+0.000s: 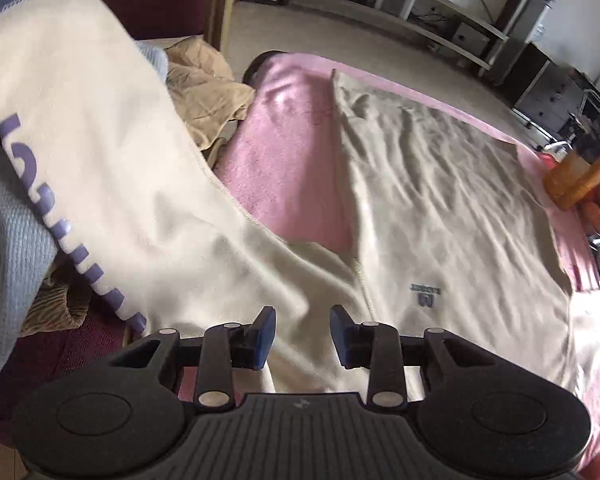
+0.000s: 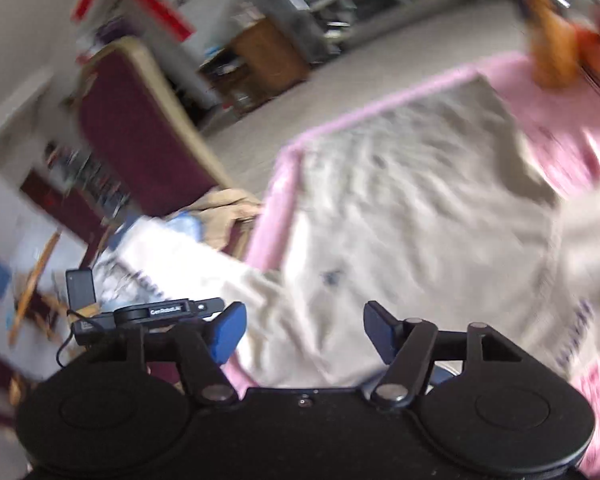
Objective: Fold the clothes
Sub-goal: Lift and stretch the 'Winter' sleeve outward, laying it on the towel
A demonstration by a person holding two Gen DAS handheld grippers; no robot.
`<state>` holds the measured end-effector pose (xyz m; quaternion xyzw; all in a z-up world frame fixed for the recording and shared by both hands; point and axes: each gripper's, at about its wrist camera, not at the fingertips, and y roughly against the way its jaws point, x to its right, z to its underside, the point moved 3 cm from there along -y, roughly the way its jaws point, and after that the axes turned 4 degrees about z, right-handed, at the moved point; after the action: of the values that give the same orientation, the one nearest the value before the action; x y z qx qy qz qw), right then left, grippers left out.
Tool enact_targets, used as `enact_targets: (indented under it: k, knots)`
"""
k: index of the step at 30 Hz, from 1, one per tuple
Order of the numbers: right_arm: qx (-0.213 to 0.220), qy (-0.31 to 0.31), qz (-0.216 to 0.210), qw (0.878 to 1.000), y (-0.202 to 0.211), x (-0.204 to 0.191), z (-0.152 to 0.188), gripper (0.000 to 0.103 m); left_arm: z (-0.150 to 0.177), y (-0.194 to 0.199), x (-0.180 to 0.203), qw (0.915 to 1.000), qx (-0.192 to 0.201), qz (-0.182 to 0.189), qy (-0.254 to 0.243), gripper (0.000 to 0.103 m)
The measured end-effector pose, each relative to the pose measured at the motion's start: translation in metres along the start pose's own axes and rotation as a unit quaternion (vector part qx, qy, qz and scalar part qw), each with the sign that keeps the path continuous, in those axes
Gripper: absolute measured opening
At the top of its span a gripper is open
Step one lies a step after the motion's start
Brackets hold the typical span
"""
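Pink blanket (image 1: 288,168) is spread as the folding surface; a cream garment (image 1: 440,184) is laid flat on it, one sleeve (image 1: 84,128) draped off onto a side pile (image 1: 204,80), presumably awaiting folding. Left gripper (image 1: 302,338) and right gripper (image 2: 304,330) are held released above the garment, nothing grasped.

The cream sweatshirt (image 1: 440,184) is soft matt cloth, finely wrinkled, with stitched seams. Under it the pink blanket (image 1: 284,160) looks fuzzy, like fleece. The light-blue cloth (image 1: 8,240) has a waffle knit. The left hand-held gripper (image 1: 302,336) is matt black plastic with smooth blue pads (image 1: 265,336) and shiny metal pivot pins.
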<state>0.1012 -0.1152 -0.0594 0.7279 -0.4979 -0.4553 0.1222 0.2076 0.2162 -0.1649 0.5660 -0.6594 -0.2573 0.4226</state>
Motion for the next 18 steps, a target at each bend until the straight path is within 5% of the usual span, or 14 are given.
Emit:
enact_targets:
  k: [4, 5, 8, 10, 11, 15, 18]
  knots:
    - [-0.001, -0.082, -0.001, 0.997, -0.005, 0.067, 0.011, 0.064, 0.010, -0.018, -0.015, 0.9980, -0.035, -0.050, 0.014, 0.026]
    - [-0.001, -0.102, -0.002, 0.995, -0.006, 0.083, 0.013, 0.064, 0.014, -0.021, -0.014, 0.9946, -0.053, -0.088, -0.013, 0.030]
    - [-0.001, -0.149, 0.001, 0.989, -0.007, 0.125, 0.019, 0.064, 0.033, -0.019, -0.009, 0.9696, -0.087, -0.209, -0.092, 0.042]
    - [0.001, -0.152, 0.011, 0.988, -0.005, 0.136, 0.020, 0.064, 0.043, -0.009, -0.005, 0.9467, -0.091, -0.282, -0.127, 0.029]
    - [0.001, -0.153, 0.015, 0.988, -0.004, 0.142, 0.020, 0.064, 0.046, -0.001, -0.003, 0.9449, -0.080, -0.288, -0.133, 0.025]
    - [0.009, -0.147, 0.043, 0.988, 0.005, 0.159, 0.018, 0.069, 0.049, 0.044, 0.020, 0.9772, -0.002, -0.173, -0.123, 0.031]
    - [0.005, -0.141, 0.047, 0.989, 0.004, 0.166, 0.021, 0.066, 0.051, 0.042, 0.045, 0.9825, 0.020, -0.131, -0.131, 0.035]
